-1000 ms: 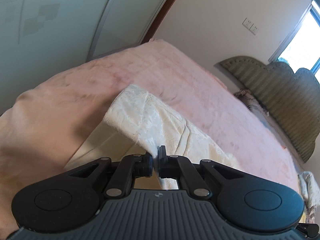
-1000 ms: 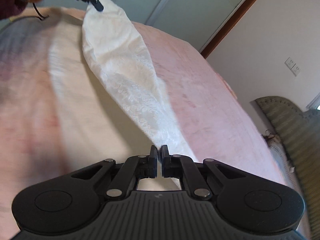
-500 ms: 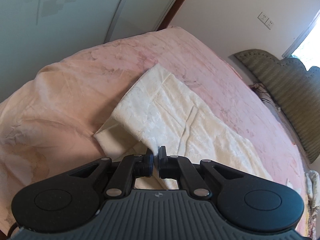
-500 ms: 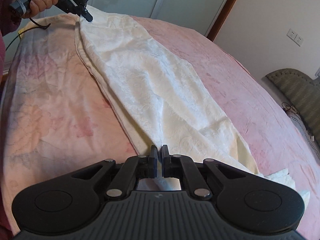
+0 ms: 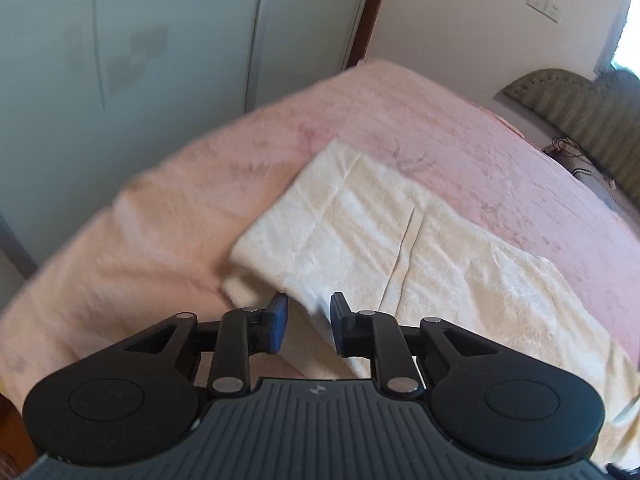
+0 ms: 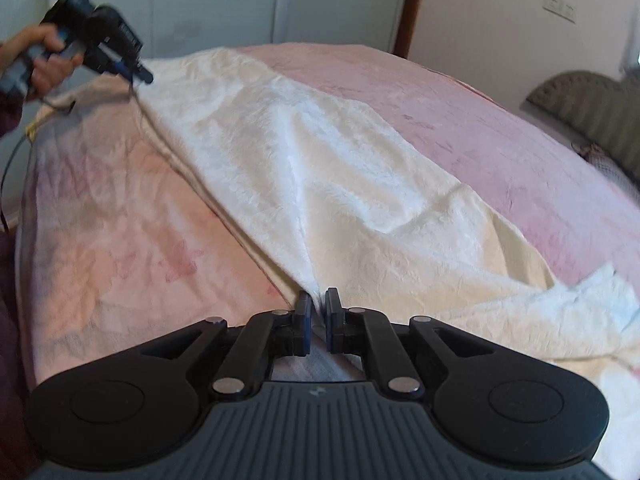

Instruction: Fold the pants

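Released since the earlier frame, pants (image 5: 400,240) lie flat on bed (image 5: 500,152); left gripper (image 5: 306,322) parted, empty; right gripper (image 6: 316,314) pinching pants.

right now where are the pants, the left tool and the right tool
pants (image 6: 320,184), right wrist view, middle of the cream fabric
left tool (image 5: 306,326), left wrist view, midway between its fingertips
right tool (image 6: 316,318), right wrist view, midway between its fingertips

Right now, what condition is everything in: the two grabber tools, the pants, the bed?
left gripper: open, fabric edge lying loose between its fingers
right gripper: shut on pants
pants: cream, folded lengthwise, lying rumpled on the bed
bed: covered by a pink blanket
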{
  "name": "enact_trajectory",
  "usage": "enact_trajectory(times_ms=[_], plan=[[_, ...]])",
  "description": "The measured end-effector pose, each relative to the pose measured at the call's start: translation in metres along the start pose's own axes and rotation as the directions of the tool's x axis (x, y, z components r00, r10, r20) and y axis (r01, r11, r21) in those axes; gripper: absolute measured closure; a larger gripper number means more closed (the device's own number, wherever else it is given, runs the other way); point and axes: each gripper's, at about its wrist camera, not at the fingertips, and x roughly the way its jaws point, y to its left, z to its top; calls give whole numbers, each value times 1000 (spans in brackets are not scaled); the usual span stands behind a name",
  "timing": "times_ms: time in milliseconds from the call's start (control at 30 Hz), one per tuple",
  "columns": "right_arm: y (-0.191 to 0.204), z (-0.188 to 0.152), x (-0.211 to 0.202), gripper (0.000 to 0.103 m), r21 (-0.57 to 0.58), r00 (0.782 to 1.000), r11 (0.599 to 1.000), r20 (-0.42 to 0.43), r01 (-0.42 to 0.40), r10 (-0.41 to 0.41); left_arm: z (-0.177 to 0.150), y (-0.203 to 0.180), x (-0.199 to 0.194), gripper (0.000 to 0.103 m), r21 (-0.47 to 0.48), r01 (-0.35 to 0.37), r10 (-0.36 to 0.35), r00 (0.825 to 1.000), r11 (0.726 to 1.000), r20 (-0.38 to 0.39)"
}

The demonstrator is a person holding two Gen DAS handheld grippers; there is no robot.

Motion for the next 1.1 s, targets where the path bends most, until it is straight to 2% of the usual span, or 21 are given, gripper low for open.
enact_trajectory(times_ms=[67, 133, 200, 267, 367, 433, 467, 500, 533, 567, 633, 700, 733, 767, 800, 833, 867, 933, 1000, 1033, 1100], plan=[[-5, -4, -17, 92, 26, 999, 1000, 36, -2, 1, 3, -8, -14, 58, 26, -29, 27, 998, 999, 61], [-24, -12, -39, 92, 122, 996, 992, 75, 37, -46, 5, -17, -25, 55, 48, -43, 37, 991, 998, 130], [-55, -26, -60, 92, 268, 985, 957, 95, 114, -144, 8, -30, -31, 53, 78, -35, 21, 986, 996, 165], [-91, -47, -76, 91, 426, 962, 880, 70, 211, -264, 7, -48, -30, 52, 119, 21, -41, 986, 993, 163], [-143, -86, -88, 87, 603, 927, 729, -49, 323, -371, 0, -87, -20, 52, 197, 196, -210, 976, 961, 55], [-171, -115, -84, 86, 658, 912, 648, -158, 384, -379, -10, -117, -13, 52, 245, 331, -332, 943, 911, -38], [-177, -122, -89, 86, 686, 912, 630, -125, 365, -391, -16, -132, -11, 52, 270, 380, -374, 924, 885, -77], [-185, -125, -93, 85, 724, 898, 573, -148, 384, -415, -22, -148, -10, 52, 296, 425, -409, 905, 856, -115], [-187, -121, -94, 85, 721, 877, 551, -167, 420, -450, -29, -166, -9, 52, 323, 480, -453, 877, 815, -162], [-188, -112, -95, 84, 690, 855, 561, -168, 458, -491, -36, -181, -9, 52, 341, 532, -492, 847, 775, -202], [-194, -99, -88, 83, 645, 847, 595, -161, 479, -507, -49, -212, -12, 52, 379, 625, -557, 781, 683, -283], [-205, -96, -71, 68, 598, 850, 629, -190, 497, -491, -66, -241, -14, 52, 413, 697, -595, 716, 586, -364], [-212, -98, -59, 63, 563, 835, 628, -249, 537, -490, -74, -253, -15, 52, 423, 724, -608, 688, 544, -396], [-215, -99, -54, 53, 541, 805, 608, -273, 581, -527, -83, -263, -16, 52, 429, 747, -613, 664, 508, -429], [-214, -92, -54, 53, 518, 756, 568, -292, 640, -586, -92, -272, -15, 52, 432, 768, -614, 639, 473, -463], [-211, -80, -53, 51, 478, 714, 550, -284, 684, -641, -101, -281, -14, 52, 434, 786, -614, 616, 440, -493], [-204, -65, -53, 51, 451, 701, 565, -224, 691, -677, -109, -289, -14, 52, 438, 799, -612, 599, 412, -516], [-195, -30, -45, 51, 433, 727, 625, -113, 649, -677, -129, -304, -14, 52, 459, 810, -597, 582, 364, -553], [-196, 2, -21, 53, 410, 782, 696, -72, 589, -620, -143, -315, -13, 52, 487, 812, -589, 575, 322, -568], [-201, 15, -6, 53, 404, 810, 725, -72, 558, -583, -147, -319, -9, 52, 505, 802, -589, 585, 318, -558], [-213, 32, 29, 53, 391, 837, 751, -110, 532, -535, -154, -323, -5, 52, 537, 780, -592, 609, 323, -528]])
